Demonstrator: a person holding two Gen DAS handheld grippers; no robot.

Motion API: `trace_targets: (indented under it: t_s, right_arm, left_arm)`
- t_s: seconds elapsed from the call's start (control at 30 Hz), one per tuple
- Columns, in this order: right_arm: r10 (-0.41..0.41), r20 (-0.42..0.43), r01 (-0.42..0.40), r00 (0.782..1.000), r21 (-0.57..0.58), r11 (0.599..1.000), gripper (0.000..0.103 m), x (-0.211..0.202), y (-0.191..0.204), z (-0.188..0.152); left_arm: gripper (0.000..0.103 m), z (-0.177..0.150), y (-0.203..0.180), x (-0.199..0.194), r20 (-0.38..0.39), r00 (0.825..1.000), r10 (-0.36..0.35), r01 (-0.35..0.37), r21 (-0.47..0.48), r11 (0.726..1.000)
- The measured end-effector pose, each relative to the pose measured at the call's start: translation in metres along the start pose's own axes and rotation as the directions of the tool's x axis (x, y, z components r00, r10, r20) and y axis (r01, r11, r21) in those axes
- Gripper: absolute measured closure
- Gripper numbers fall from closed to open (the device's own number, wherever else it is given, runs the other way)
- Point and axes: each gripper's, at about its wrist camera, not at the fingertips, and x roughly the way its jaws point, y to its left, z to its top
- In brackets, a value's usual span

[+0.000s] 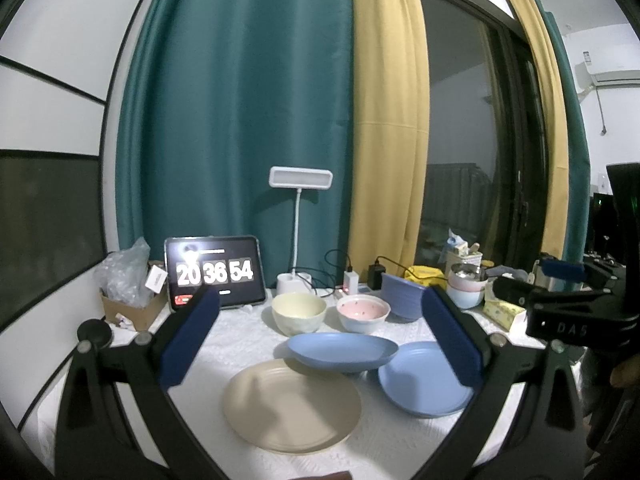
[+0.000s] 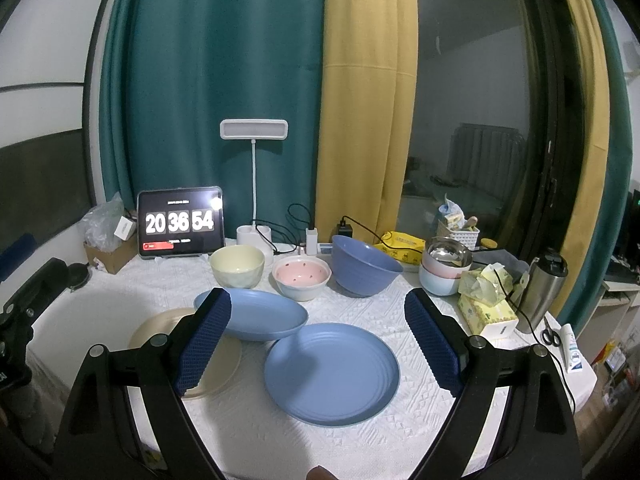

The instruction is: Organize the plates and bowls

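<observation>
Bowls (image 2: 237, 266) empty, plates (image 2: 331, 373) bare — fingers (image 2: 430, 338) apart.

Left claw (image 1: 320, 344), right claw (image 2: 318, 340): black frames, silver screws, navy textured pads.

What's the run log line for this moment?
left tool open | right tool open | beige plate, two blue plates unstacked | three bowls behind
</observation>
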Motion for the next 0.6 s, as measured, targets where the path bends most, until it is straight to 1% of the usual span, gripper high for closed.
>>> trace_targets:
  t_s: [0.17, 0.37, 0.47, 0.6]
  right_arm:
    - [0.001, 0.000, -0.001, 1.000, 0.000, 1.000, 0.011, 0.000, 0.000, -0.002]
    - [0.007, -0.011, -0.007, 1.000, 0.002, 1.000, 0.012, 0.010, -0.002, 0.001]
    - [0.010, -0.025, -0.010, 1.000, 0.006, 1.000, 0.012, 0.019, -0.002, 0.000]
    - [0.018, -0.059, -0.017, 0.998, 0.016, 1.000, 0.011, 0.041, -0.003, -0.003]
  left_arm:
    - [0.001, 0.000, 0.000, -0.001, 0.002, 1.000, 0.001, -0.001, 0.002, 1.000]
    - [0.001, -0.003, 0.003, 0.013, -0.005, 1.000, 0.013, -0.013, 0.009, 1.000]
    - [0.001, -0.006, 0.007, 0.030, -0.037, 0.999, 0.020, -0.020, 0.007, 1.000]
    - [0.001, -0.008, 0.012, 0.057, -0.086, 0.996, 0.039, -0.039, 0.001, 0.999]
